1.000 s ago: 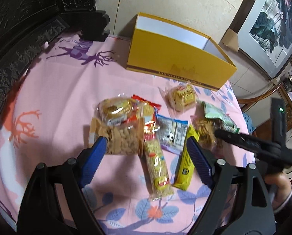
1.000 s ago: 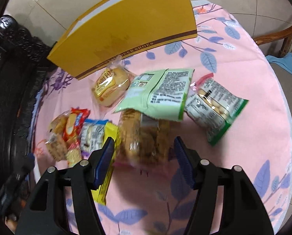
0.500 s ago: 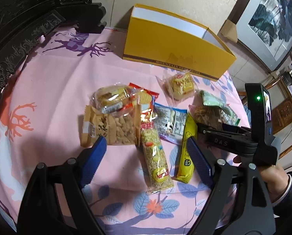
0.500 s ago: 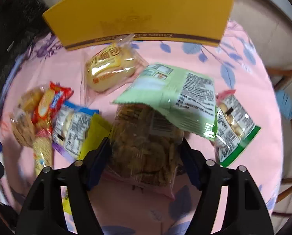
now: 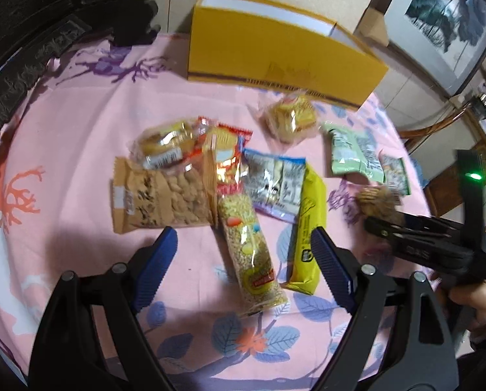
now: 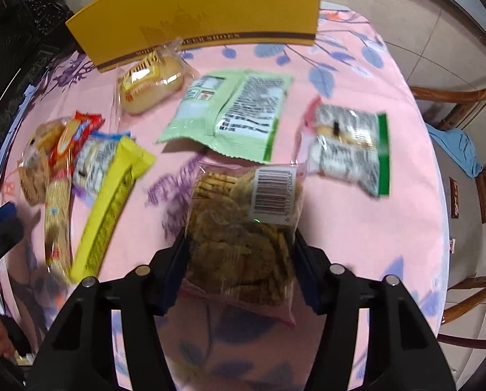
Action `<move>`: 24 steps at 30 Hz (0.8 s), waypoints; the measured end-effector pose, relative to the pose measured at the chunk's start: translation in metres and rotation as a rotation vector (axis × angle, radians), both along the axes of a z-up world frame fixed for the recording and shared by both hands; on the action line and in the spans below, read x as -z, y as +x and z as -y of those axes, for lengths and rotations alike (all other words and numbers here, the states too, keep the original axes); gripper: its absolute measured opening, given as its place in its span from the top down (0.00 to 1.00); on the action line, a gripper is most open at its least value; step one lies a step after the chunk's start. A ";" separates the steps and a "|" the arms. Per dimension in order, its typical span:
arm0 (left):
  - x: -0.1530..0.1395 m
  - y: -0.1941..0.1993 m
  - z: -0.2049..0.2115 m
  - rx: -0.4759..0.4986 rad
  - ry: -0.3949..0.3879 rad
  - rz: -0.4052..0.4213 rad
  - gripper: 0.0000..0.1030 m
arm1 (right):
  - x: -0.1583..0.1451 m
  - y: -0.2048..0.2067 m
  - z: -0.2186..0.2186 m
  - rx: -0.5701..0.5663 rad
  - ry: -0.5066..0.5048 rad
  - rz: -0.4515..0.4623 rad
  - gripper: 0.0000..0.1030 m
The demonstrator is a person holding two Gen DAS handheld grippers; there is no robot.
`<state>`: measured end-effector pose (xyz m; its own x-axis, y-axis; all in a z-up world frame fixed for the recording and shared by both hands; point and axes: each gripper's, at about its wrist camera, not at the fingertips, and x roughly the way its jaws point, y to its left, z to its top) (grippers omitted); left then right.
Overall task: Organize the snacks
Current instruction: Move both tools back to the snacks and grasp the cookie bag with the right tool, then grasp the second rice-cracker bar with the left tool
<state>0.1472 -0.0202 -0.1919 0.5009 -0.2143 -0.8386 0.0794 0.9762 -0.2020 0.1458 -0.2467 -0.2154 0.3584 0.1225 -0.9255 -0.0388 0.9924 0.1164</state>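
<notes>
Several snack packets lie on the pink tablecloth (image 5: 80, 123) in front of an open yellow box (image 5: 275, 62) (image 6: 194, 16). My right gripper (image 6: 239, 239) (image 5: 373, 221) is closing its jaws, and the pads press both sides of a clear bag of brown crackers (image 6: 239, 221) (image 5: 376, 200). The bag sits just below a pale green packet (image 6: 233, 114). My left gripper (image 5: 243, 238) is open, hanging over a long grain bar (image 5: 249, 247) and a yellow bar (image 5: 308, 228), with a peanut bag (image 5: 161, 202) to its left.
A wrapped bun (image 6: 151, 84) lies close to the box front. A white and green packet (image 6: 350, 150) rests at the right. Dark carved furniture (image 5: 21, 49) borders the table on the left, and a wooden chair (image 6: 464, 97) stands past its right edge.
My right gripper has closed around the cracker bag, which now lies clear of the green packet that overlapped it. My left gripper has sunk a little toward the snacks.
</notes>
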 end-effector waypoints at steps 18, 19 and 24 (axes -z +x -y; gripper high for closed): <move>0.038 0.012 0.016 -0.059 0.062 -0.108 0.38 | 0.005 -0.006 -0.014 -0.031 -0.081 0.020 0.35; 0.038 0.013 0.017 -0.057 0.070 -0.108 0.38 | 0.005 -0.007 -0.013 -0.031 -0.081 0.020 0.35; 0.038 0.012 0.021 -0.034 0.110 -0.101 0.58 | 0.004 -0.007 -0.014 -0.031 -0.082 0.021 0.35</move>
